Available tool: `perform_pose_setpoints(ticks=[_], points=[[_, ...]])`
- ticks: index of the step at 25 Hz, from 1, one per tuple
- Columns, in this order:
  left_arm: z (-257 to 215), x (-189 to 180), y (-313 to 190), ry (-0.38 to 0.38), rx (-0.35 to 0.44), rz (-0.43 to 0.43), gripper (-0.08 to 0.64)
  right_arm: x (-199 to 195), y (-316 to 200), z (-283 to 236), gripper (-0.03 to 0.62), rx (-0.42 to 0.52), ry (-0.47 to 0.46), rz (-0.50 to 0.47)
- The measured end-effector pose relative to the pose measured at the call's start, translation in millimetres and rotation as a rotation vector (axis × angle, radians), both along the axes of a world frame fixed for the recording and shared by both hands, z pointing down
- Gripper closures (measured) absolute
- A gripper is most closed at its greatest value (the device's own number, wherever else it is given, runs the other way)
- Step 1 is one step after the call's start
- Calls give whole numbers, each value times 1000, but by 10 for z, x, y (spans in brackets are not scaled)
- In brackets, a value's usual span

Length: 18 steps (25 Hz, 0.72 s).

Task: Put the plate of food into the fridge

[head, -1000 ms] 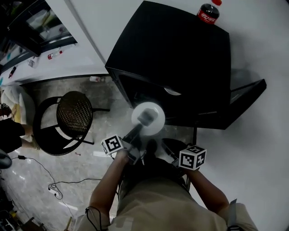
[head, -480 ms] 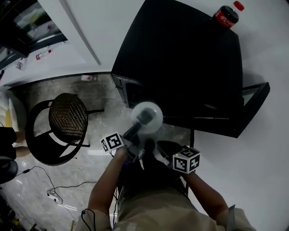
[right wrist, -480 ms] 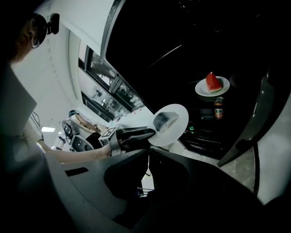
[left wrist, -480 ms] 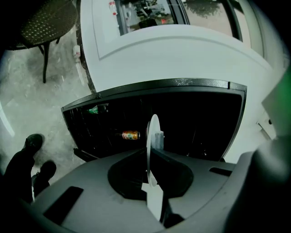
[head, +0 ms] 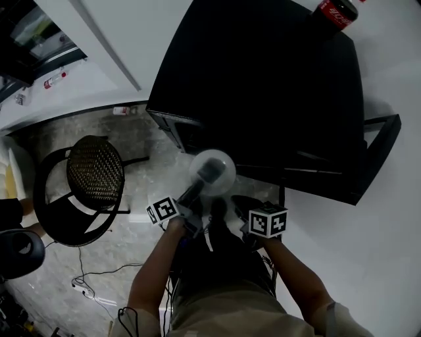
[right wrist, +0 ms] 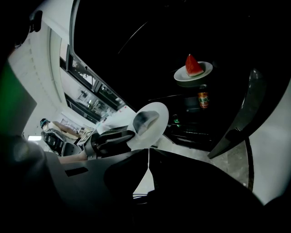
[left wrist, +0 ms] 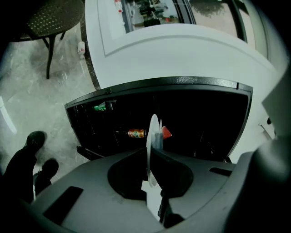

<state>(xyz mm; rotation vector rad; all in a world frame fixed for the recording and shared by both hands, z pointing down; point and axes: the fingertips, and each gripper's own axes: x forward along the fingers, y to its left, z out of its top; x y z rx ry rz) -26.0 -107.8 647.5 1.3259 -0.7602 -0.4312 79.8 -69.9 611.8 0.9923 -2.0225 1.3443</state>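
A white plate (head: 227,168) with a grey piece of food (head: 209,172) hangs in front of the open black fridge (head: 263,85). My left gripper (head: 197,191) is shut on the plate's near rim. In the left gripper view the plate (left wrist: 153,132) stands edge-on between the jaws of the left gripper (left wrist: 152,152), facing the fridge's dark inside. My right gripper (head: 242,205) is just right of the plate, shut and holding nothing. In the right gripper view the right gripper (right wrist: 148,154) looks past the plate (right wrist: 157,113).
The fridge door (head: 375,158) stands open at the right. Inside are a plate with a watermelon slice (right wrist: 193,68), an orange can (left wrist: 136,133) and a green bottle (left wrist: 101,107). A cola bottle (head: 337,12) stands on top of the fridge. A black wicker chair (head: 95,174) stands at the left.
My right gripper has drifted left, closer to the plate. The left gripper still holds the plate at about the same spot before the fridge.
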Motion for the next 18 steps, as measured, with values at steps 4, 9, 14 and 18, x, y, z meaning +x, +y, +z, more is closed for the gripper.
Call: perform_pose_setpoints(ticks=[4,9,14,18], points=[[83,40,2,3,5,-12,545,-7,32,176,568,-48,-30,42],[197,58,-6,1,8,-11,546,-28,10,343,566,-94,-115,162],[282,49,34,-6,6,-18,546,-30,28,523,460,-112,-103,193],[316,104,79,-4,5,-14,546,-34,-17,578,459,-131,-159,250]])
